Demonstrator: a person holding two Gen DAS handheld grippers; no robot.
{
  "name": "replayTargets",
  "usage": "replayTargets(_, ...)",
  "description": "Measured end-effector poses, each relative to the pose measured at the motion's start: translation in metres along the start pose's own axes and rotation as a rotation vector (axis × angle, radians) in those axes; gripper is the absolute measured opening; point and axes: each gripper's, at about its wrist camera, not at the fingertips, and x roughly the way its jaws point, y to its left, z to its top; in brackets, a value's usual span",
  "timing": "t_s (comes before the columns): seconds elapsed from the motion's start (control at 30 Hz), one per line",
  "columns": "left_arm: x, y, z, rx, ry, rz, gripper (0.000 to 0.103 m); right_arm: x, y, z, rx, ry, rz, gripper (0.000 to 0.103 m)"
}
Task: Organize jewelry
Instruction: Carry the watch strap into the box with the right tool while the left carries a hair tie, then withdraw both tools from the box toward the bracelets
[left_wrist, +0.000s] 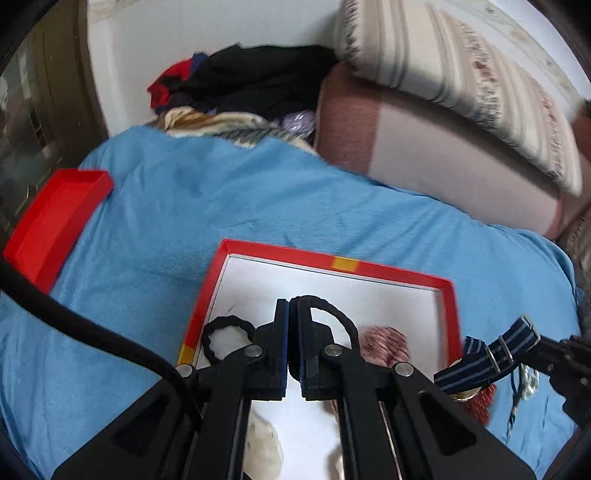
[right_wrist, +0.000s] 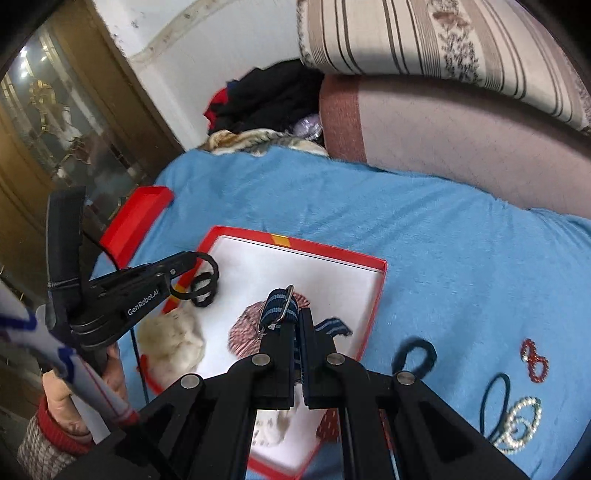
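A red box (left_wrist: 448, 314) with a white floor lies open on the blue blanket. My left gripper (left_wrist: 291, 303) hovers over it, shut on a black hair tie (left_wrist: 334, 314) that loops off its right finger. In the right wrist view the same left gripper (right_wrist: 190, 260) hangs above the box's left side with the black hair tie (right_wrist: 210, 275) dangling. My right gripper (right_wrist: 297, 315) is shut on a navy striped strap (right_wrist: 279, 306) with metal rings, above the box (right_wrist: 373, 291). In the box lie a black scrunchie (left_wrist: 225, 332), a pink-red scrunchie (right_wrist: 247, 328) and a cream fluffy scrunchie (right_wrist: 173, 341).
The red lid (left_wrist: 55, 221) rests at the blanket's left edge. Right of the box on the blanket lie a black hair tie (right_wrist: 413, 354), a thin black elastic (right_wrist: 495, 398), a red beaded piece (right_wrist: 533, 360) and a silver rhinestone piece (right_wrist: 521, 424). Folded bedding (right_wrist: 461, 122) and dark clothes (left_wrist: 258, 81) sit behind.
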Motion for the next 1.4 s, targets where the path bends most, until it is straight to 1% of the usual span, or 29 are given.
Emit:
replayTargets(0.1,0.022,0.008,0.003,-0.042,0.026,0.0,0.004,0.02,-0.009,0.006,0.012,0.031,-0.027,0.004)
replayTargets(0.23,0.037,0.004,0.001,-0.035,0.044,0.006,0.004,0.04,-0.021,0.008,0.039,0.065,-0.038,0.004)
replayTargets(0.3,0.041,0.0,0.001,-0.02,0.044,0.024,0.006,0.048,-0.026,0.008,0.049,0.077,-0.042,0.004)
replayTargets(0.37,0.044,-0.002,0.0,-0.015,0.044,0.036,0.011,0.052,-0.028,0.007,0.054,0.081,-0.043,0.004)
replayTargets(0.4,0.045,-0.002,0.0,-0.017,0.042,0.037,0.021,0.053,-0.029,0.008,0.056,0.082,-0.044,0.004)
replayTargets(0.43,0.046,-0.001,0.0,-0.021,0.038,0.04,0.034,0.054,-0.03,0.008,0.056,0.083,-0.046,0.004)
replayTargets(0.5,0.045,0.0,-0.001,-0.026,0.024,0.04,0.046,0.058,-0.032,0.009,0.056,0.091,-0.045,0.007)
replayTargets(0.53,0.044,0.0,-0.001,-0.027,0.022,0.038,0.048,0.061,-0.032,0.01,0.054,0.095,-0.052,0.008)
replayTargets(0.57,0.044,0.0,-0.002,-0.029,0.025,0.035,0.049,0.063,-0.032,0.01,0.051,0.101,-0.06,0.017)
replayTargets(0.6,0.043,0.0,-0.002,-0.029,0.028,0.03,0.051,0.065,-0.032,0.01,0.052,0.108,-0.062,0.023)
replayTargets(0.67,0.039,-0.001,-0.003,-0.03,0.026,0.026,0.054,0.065,-0.034,0.009,0.057,0.112,-0.078,0.057)
replayTargets(0.73,0.033,-0.003,-0.004,-0.028,0.018,0.018,0.059,0.061,-0.035,0.008,0.054,0.093,-0.101,0.069)
replayTargets(0.83,0.022,-0.006,-0.006,-0.032,0.0,0.0,0.062,0.052,-0.036,0.006,0.048,0.082,-0.112,0.07)
replayTargets(0.97,0.007,-0.009,-0.008,-0.031,-0.011,-0.007,0.062,0.043,-0.032,0.001,0.016,0.079,-0.148,0.07)
replayTargets(1.1,-0.01,-0.011,-0.014,-0.026,-0.025,-0.017,0.062,0.025,-0.02,-0.015,-0.033,0.066,-0.165,0.07)
replayTargets(1.17,-0.023,-0.009,-0.02,-0.021,-0.036,-0.017,0.062,0.014,-0.008,-0.028,-0.078,0.064,-0.169,0.07)
replayTargets(1.23,-0.039,-0.005,-0.028,-0.018,-0.05,-0.023,0.062,0.005,0.007,-0.045,-0.121,0.065,-0.144,0.07)
replayTargets(1.33,-0.06,0.006,-0.042,-0.022,-0.063,0.001,0.062,-0.001,0.033,-0.08,-0.186,0.094,-0.061,0.07)
replayTargets(1.4,-0.072,0.014,-0.051,-0.033,-0.068,0.022,0.063,0.005,0.045,-0.098,-0.208,0.13,-0.02,0.07)
